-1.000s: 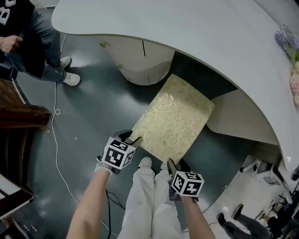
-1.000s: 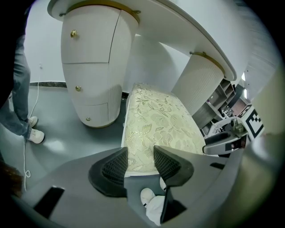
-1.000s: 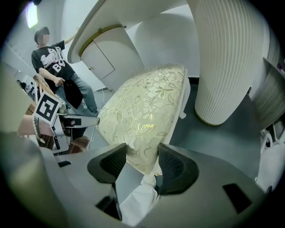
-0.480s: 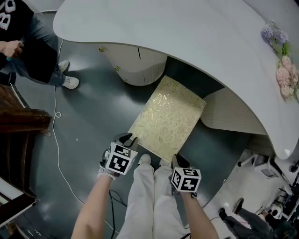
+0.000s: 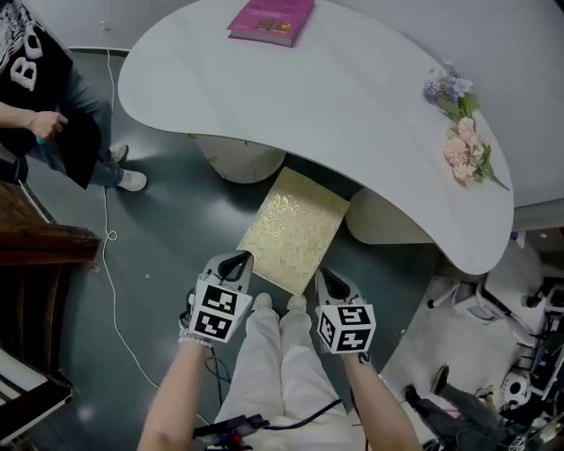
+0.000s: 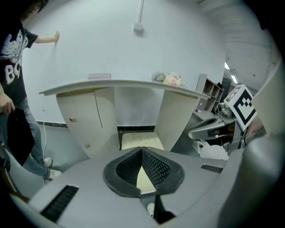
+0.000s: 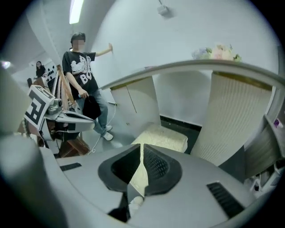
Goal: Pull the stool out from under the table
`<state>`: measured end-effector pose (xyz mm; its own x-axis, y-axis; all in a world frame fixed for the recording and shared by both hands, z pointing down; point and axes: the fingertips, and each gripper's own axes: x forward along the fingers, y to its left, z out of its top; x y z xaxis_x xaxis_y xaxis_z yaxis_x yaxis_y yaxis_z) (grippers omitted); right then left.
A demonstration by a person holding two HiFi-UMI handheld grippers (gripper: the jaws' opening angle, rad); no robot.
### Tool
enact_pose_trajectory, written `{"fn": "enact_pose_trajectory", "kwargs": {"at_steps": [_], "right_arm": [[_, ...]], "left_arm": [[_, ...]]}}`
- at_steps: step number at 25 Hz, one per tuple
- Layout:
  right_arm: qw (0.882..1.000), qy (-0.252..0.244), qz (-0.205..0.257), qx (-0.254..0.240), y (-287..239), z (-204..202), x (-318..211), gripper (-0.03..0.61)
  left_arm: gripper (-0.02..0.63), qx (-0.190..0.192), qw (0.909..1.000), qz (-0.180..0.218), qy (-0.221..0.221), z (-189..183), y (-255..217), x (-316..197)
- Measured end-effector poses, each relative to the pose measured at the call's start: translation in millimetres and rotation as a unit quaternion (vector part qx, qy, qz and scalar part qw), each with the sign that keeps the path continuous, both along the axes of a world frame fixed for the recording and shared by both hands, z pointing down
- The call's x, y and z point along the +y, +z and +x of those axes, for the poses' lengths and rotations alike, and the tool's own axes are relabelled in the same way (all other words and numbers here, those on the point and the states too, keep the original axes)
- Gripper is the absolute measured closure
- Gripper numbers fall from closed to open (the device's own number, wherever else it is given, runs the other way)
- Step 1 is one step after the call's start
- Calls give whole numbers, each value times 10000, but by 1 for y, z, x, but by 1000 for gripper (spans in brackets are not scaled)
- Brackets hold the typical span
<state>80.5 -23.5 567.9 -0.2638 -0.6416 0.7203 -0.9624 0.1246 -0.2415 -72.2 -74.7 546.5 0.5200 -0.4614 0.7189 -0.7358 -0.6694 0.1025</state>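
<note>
Both jaws had just snapped closed, with nothing between them.

Left gripper [image 5: 236, 258]: in the left gripper view [image 6: 141, 149] the mesh pads met at the tips, clenched on air. Only a pale strip of the stool [image 6: 141, 140] showed past them, lower down and apart from the pads.

Right gripper [image 5: 328, 275]: same story. In the right gripper view [image 7: 142, 148] the jaws were pressed together and empty, with the stool [image 7: 164, 137] lying beyond them, not touched.

Stool [image 5: 295, 229]: gold patterned seat, standing on the dark floor. Its far end sat between the two pale pedestals under the counter [image 5: 335, 106] edge, and most of the seat was out in the open on the person's side. Its near edge lay just ahead of the person's white shoes [image 5: 262, 301]. In the head view the two grippers sat at the near corners, left at the left corner, right at the right corner, both pointing down and forward at it.

Counter top carried a pink book [image 5: 271, 19] at the far side and a bunch of flowers [image 5: 463, 141] near the right end. A bystander [image 5: 44, 114] in a dark printed shirt stood off to the left, and a white cable [image 5: 106, 264] trailed across the floor on that side.
</note>
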Motion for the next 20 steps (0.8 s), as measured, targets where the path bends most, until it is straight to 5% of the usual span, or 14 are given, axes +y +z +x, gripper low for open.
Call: {"fn": "enact_pose_trajectory", "kwargs": {"at_steps": [11,20], "right_arm": [[9933,-380,1047,307,-157,11,-18,534],[9826,-598,1701,446,-242,9,-27,534]], "left_arm": [[597,506,9931,1058,-37,0,-181,-29],[597,879,9831,1584,-250,-8,-274,-23]]}}
